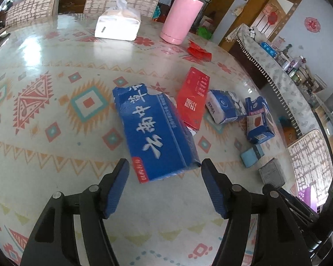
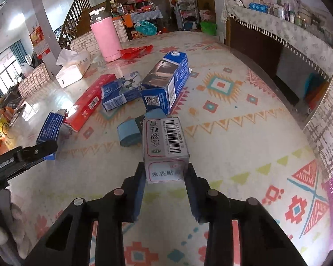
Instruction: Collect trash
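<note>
Right wrist view: we've got the right gripper (image 2: 164, 175) clamped on the small grey box (image 2: 164, 139), left gripper (image 1: 165, 166) spread wide at the blue carton (image 1: 154, 130); other cartons left at 11 o'clock.

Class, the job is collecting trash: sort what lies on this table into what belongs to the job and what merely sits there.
Job: large blue box, red box, grey box in right tool, blue carton.
Bystanders: pink flask, tissue pack.
</note>
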Available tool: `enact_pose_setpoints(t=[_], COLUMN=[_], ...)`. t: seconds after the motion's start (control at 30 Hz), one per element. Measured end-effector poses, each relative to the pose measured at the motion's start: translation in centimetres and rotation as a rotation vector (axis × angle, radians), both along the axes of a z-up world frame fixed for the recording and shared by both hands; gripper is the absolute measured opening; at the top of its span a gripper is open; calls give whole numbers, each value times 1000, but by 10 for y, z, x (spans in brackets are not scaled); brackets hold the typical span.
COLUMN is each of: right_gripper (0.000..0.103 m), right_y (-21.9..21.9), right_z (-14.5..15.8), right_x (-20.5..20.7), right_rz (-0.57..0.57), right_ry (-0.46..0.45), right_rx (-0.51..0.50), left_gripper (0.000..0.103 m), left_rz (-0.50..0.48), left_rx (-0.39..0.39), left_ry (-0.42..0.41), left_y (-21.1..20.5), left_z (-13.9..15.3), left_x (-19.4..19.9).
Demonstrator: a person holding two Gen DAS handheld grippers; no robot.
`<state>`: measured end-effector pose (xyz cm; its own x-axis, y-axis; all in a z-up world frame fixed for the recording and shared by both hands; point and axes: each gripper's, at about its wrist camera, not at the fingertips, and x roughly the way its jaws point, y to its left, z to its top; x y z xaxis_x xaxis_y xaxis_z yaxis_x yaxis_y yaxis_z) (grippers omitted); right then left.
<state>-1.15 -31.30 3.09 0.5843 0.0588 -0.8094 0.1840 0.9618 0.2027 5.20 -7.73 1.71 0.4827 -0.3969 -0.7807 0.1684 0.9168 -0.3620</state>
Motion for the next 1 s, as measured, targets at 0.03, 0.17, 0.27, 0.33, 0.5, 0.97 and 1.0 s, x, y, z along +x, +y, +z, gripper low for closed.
enact_pose_setpoints(t=[0.03, 0.17, 0.27, 0.33, 0.5, 0.97, 1.0], right_gripper=[38, 38, 38, 38, 38, 38, 39], right_y=[-1, -1, 2, 1, -1, -15, -16], right_z=[0, 2, 7, 10, 21, 26, 24], right_x=[-3, -12, -20, -24, -42, -87, -88], right_rz=[1, 4, 8, 7, 4, -7, -8], right_ry=[-1, -11, -28, -37, -69, -72, -67], right_rx=[11, 15, 6, 21, 69, 135, 137], left_gripper=[55, 50, 49, 49, 49, 57, 60], left_rz=[-10, 18, 26, 20, -10, -44, -43], left_rx=[-22, -62, -84, -88, -116, -124, -123], left_ry=[11, -3, -18, -21, -49, -31, -22], left_y=[1, 11, 16, 15, 12, 3, 3], left_z=[-1, 6, 11, 12, 20, 17, 15], left_x=[0, -2, -5, -7, -14, -16, -15])
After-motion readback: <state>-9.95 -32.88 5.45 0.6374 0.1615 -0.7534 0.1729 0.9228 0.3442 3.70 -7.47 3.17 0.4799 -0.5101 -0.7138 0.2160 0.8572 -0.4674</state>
